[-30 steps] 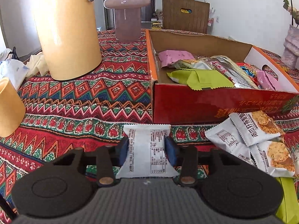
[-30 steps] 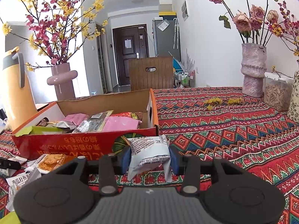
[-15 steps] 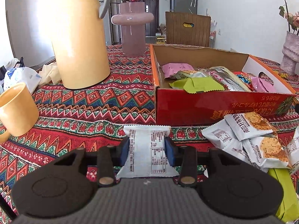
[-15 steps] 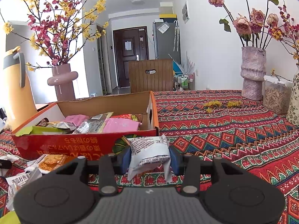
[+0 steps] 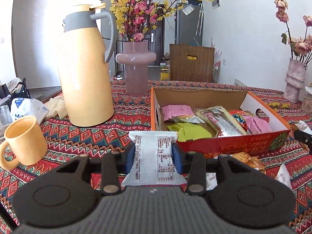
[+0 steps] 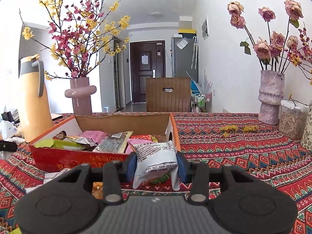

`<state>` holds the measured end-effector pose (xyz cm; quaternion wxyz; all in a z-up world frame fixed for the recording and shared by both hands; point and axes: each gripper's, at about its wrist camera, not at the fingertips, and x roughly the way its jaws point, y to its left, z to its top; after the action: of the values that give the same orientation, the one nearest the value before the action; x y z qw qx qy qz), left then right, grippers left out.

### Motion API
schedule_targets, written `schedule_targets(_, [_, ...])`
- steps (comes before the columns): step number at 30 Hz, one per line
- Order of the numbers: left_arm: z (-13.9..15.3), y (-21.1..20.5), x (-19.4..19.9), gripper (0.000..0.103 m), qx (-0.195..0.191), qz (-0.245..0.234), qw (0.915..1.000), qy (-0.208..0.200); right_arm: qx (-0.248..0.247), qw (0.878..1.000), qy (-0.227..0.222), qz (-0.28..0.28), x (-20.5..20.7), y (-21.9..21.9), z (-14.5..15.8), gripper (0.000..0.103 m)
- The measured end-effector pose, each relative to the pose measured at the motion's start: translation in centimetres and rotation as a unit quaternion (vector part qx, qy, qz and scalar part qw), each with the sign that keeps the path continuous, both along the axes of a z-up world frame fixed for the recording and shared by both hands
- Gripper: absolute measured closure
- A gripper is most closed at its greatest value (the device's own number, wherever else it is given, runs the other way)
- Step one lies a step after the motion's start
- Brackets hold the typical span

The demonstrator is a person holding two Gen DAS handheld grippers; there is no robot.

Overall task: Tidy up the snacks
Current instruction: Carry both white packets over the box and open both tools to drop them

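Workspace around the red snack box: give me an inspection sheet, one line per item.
Surface: table under a red patterned cloth.
Job's things: open red cardboard box partly filled with pink, green and silver packets; loose packets lie on the cloth in front of it.
Clutter: yellow thermos jug, yellow mug, pink vase with blossom branches, rough vase of roses, lidded container, fallen yellow petals.
Grippers: left gripper shut on a white packet; right gripper shut on a crumpled white packet.
Cables: nothing seen.
Surroundings: wooden chair back, dark door, grey fridge.
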<state>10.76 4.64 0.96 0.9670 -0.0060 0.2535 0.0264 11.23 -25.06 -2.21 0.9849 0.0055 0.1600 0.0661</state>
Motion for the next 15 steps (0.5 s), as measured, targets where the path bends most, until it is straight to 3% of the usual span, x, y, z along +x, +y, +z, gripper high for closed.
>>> schedule_targets(15, [3.3,-3.3,2.5,0.063,-0.010,-0.025,0.9986,-0.046,-0.022,0.999,-0.024,0.031,3.6,3.9,3.8,0.061])
